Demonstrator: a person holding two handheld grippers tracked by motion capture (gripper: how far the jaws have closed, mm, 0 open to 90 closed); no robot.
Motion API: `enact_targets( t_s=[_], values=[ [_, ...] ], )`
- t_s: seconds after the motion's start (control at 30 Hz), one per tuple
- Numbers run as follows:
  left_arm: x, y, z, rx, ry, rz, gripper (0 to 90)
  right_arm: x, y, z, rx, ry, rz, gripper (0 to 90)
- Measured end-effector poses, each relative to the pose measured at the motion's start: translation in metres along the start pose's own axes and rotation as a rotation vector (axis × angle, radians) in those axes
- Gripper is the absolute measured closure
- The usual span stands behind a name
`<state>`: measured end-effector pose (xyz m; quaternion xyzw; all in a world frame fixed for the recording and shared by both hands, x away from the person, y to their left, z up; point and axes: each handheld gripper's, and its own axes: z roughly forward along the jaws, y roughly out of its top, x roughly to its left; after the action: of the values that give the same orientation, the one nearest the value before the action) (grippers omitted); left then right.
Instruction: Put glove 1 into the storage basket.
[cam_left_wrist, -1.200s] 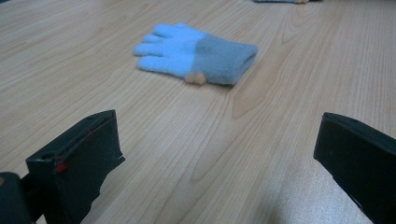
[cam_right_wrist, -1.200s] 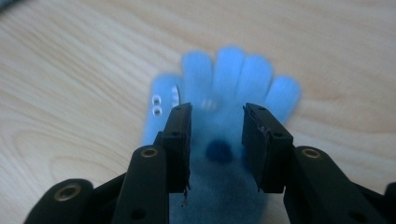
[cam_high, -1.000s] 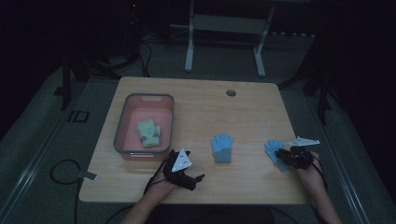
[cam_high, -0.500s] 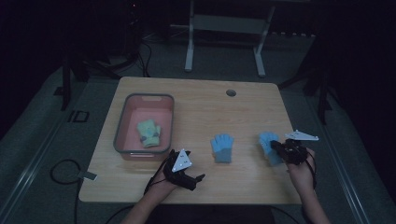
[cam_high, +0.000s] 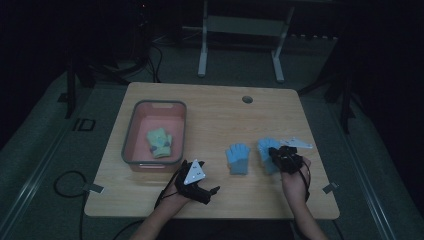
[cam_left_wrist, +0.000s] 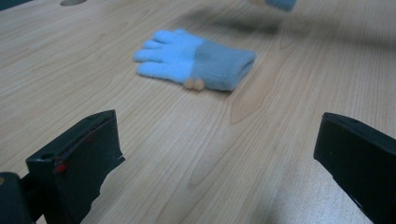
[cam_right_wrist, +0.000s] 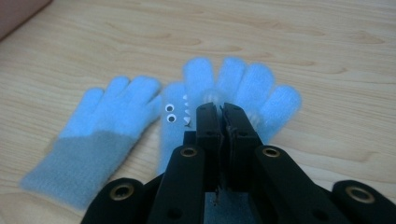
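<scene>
Clenched on a blue glove (cam_right_wrist: 243, 88), the right gripper (cam_right_wrist: 222, 109) is pinching it at the palm and holding it just beside a second blue glove (cam_high: 238, 158) that is lying flat on the wooden table (cam_high: 215, 115). Nearby, the left gripper (cam_high: 212, 192) is resting with its jaws spread wide and nothing between them.

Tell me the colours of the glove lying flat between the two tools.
Light blue fingers and a grey cuff on the glove, clearest in the left gripper view.
</scene>
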<state>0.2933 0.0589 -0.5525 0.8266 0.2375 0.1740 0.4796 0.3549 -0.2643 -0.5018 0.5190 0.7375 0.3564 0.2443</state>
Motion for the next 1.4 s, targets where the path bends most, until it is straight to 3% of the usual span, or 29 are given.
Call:
enact_targets(
  t_s=[0.1, 0.2, 0.43, 0.5, 0.6, 0.77, 0.9, 1.0, 1.13, 1.17, 1.4],
  values=[
    [0.001, -0.001, 0.0, 0.004, 0.001, 0.003, 0.4, 0.005, -0.003, 0.009, 0.013, -0.006, 0.007, 86.2],
    [0.001, 0.0, -0.001, -0.006, 0.002, -0.004, 0.4, 0.004, -0.008, 0.023, 0.03, -0.015, 0.061, 85.9],
    [0.001, 0.0, -0.002, 0.0, -0.003, 0.005, 0.4, 0.001, -0.019, 0.041, 0.073, -0.041, 0.062, 80.9],
    [0.001, 0.0, -0.003, -0.004, -0.005, 0.001, 0.4, -0.002, -0.021, 0.045, 0.093, -0.025, 0.067, 76.4],
    [0.001, 0.0, -0.003, -0.003, -0.005, 0.0, 0.4, -0.007, -0.018, 0.044, 0.1, 0.006, 0.077, 73.2],
    [0.0, -0.001, -0.003, -0.004, -0.019, 0.004, 0.4, -0.017, -0.012, 0.035, 0.093, 0.019, 0.064, 70.4],
    [0.001, -0.002, -0.002, -0.003, -0.022, 0.001, 0.5, -0.025, -0.008, 0.027, 0.086, 0.041, 0.024, 66.9],
    [0.001, -0.001, -0.002, -0.011, -0.026, -0.007, 0.4, -0.034, -0.006, 0.022, 0.082, 0.069, -0.041, 66.0],
    [0.001, -0.002, -0.003, -0.004, -0.022, -0.009, 0.4, -0.052, -0.005, 0.016, 0.071, 0.176, -0.122, 64.6],
    [0.001, -0.001, -0.003, -0.004, -0.018, -0.005, 0.4, -0.052, -0.005, 0.016, 0.071, 0.176, -0.122, 64.6],
    [0.0, -0.002, -0.003, 0.006, -0.015, -0.004, 0.4, -0.067, -0.003, 0.012, 0.062, 0.299, -0.226, 61.9]
  ],
)
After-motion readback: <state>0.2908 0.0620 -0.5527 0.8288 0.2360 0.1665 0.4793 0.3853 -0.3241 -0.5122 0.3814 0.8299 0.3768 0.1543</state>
